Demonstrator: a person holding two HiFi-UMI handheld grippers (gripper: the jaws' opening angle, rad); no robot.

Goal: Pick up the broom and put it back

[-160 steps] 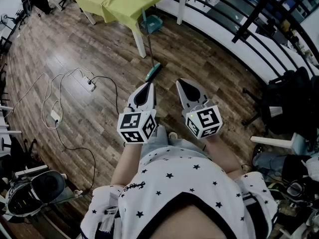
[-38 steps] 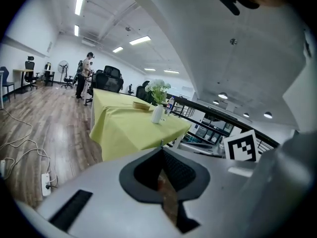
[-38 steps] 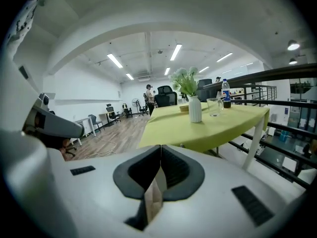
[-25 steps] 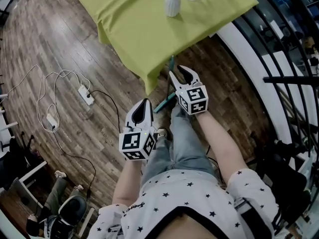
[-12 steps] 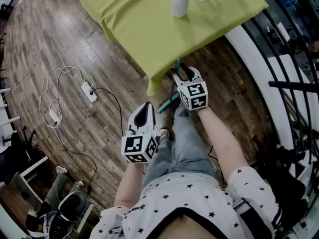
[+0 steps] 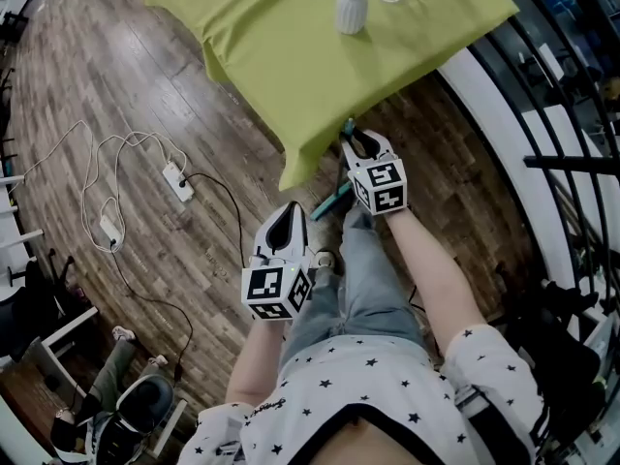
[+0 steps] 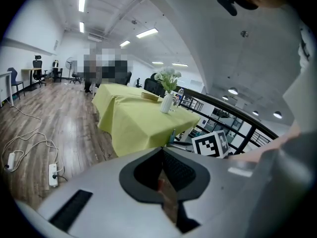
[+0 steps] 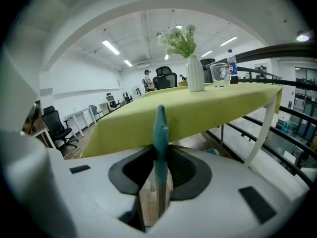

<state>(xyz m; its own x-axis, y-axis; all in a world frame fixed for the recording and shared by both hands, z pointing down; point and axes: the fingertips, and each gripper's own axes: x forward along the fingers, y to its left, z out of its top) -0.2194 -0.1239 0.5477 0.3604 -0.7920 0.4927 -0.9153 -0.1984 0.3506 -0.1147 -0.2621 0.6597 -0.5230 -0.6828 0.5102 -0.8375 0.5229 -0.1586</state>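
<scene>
The broom stands by the table's corner, its teal head [image 6: 331, 200] on the wood floor and its teal grip [image 8: 160, 128] rising up between my right gripper's jaws. My right gripper [image 6: 358, 139] [image 8: 157, 155] is closing around that grip: the handle lies against the right pad, and a strip of floor still shows between it and the left pad. My left gripper [image 6: 287, 211] [image 7: 161, 155] hangs lower and to the left, over the person's leg. Its jaws meet at the tip and hold nothing.
A table under a yellow-green cloth [image 6: 320, 56] stands just ahead, bearing a white vase [image 6: 351, 13] of flowers, a glass [image 8: 218, 74] and a bottle [image 8: 231, 66]. Power strips and cables [image 6: 176, 177] lie on the floor at left. A black railing [image 6: 572, 163] runs along the right.
My right gripper has sunk a little along the broom handle and its jaws have narrowed around the teal grip. The left gripper has stayed about where it was.
</scene>
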